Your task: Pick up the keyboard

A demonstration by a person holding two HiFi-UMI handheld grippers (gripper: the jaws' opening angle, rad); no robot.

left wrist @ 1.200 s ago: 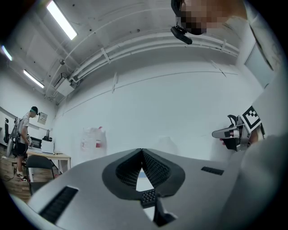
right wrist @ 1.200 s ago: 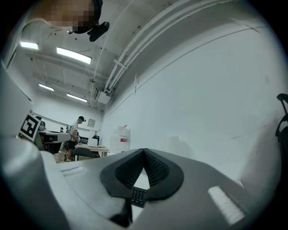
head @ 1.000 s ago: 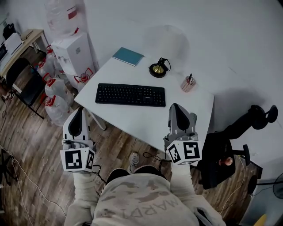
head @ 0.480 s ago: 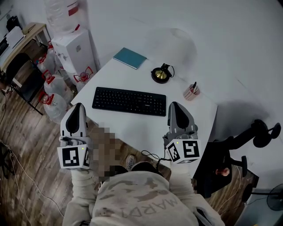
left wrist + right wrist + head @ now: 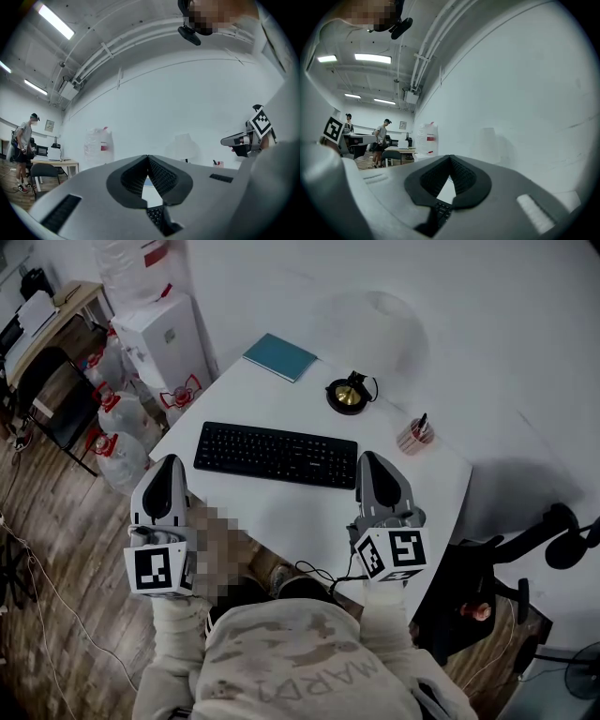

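Note:
The black keyboard (image 5: 275, 455) lies flat on the white table (image 5: 309, 512), parallel to its near edge. My left gripper (image 5: 170, 463) is shut and empty; it hovers off the table's left corner, short of the keyboard's left end. My right gripper (image 5: 368, 458) is also shut and empty, over the table just right of the keyboard's right end. In the left gripper view the pads (image 5: 157, 176) meet, and keyboard keys (image 5: 154, 216) show below them. The right gripper view shows the same closed pads (image 5: 459, 174) with keys (image 5: 440, 208) beneath.
A teal notebook (image 5: 279, 357), a black and brass round object (image 5: 348, 394) and a pen cup (image 5: 413, 438) stand behind the keyboard. Water bottles (image 5: 117, 442) and a dispenser (image 5: 169, 334) crowd the left; a black chair (image 5: 487, 577) sits at right. People (image 5: 384, 136) stand far off.
Both grippers have come forward toward the table; the right one now sits beside the keyboard's right end. Both stayed shut.

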